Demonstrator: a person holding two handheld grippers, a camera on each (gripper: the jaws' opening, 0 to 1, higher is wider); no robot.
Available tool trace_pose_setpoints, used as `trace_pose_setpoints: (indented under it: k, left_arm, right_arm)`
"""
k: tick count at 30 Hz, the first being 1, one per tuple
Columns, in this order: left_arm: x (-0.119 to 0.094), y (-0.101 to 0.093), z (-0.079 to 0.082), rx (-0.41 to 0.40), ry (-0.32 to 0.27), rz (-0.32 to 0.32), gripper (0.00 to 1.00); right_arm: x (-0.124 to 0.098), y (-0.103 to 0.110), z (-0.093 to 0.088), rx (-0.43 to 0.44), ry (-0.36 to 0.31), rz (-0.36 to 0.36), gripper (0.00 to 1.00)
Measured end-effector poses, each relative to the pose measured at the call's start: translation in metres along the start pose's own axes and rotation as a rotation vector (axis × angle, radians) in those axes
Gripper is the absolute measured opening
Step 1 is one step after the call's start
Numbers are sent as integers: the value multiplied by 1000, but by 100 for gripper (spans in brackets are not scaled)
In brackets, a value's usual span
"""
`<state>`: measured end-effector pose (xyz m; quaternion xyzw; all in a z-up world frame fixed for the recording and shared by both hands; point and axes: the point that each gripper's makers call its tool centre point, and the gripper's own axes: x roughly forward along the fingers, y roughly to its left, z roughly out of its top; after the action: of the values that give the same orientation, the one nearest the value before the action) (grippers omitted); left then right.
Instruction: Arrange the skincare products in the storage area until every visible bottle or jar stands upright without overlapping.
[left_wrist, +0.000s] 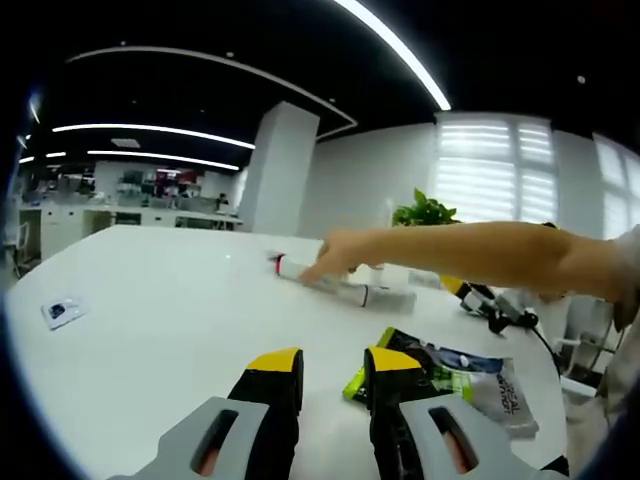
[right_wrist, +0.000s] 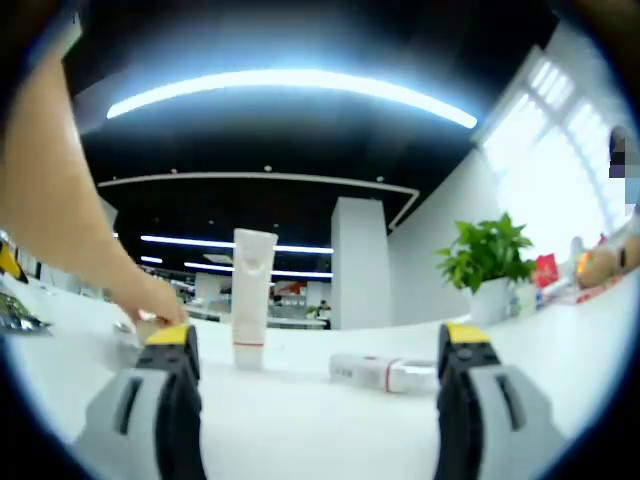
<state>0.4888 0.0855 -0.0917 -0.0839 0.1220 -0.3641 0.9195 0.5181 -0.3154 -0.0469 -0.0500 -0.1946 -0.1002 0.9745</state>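
Note:
A white tube with a red band (left_wrist: 292, 268) lies on the white table (left_wrist: 170, 330); a person's bare hand (left_wrist: 325, 265) rests on it. A second white tube (left_wrist: 385, 296) lies just past it. My left gripper (left_wrist: 333, 365) hovers near the table's front, open, with nothing between its yellow-tipped fingers. In the right gripper view, a tall white tube (right_wrist: 251, 298) stands upright on its cap and another tube (right_wrist: 385, 373) lies on its side. The hand (right_wrist: 150, 300) reaches in from the left. My right gripper (right_wrist: 318, 340) sits low at table level, wide open and holding nothing.
Green and grey sachets (left_wrist: 450, 375) lie right of my left jaws. A small card (left_wrist: 60, 312) is at the far left. A yellow-and-black tool (left_wrist: 480, 296) lies under the arm. A potted plant (right_wrist: 485, 262) stands at the table's far side.

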Motion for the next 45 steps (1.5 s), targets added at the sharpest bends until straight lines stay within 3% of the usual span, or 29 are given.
trace_pose_setpoints:
  k: [6,13,20,45]
  left_arm:
    - [1,0,1,-7,-1,-3,25]
    - [3,-1,-3,40,30,7,25]
    - [3,6,0,0,8,16,25]
    - [2,-5,-6,50,37,-6,25]
  right_arm:
    - [0,-1,0,0,0,0,100]
    - [-1,1,1,0,0,0,100]
    - [0,1,1,0,0,0,100]
    - [2,0,0,0,1,1,100]
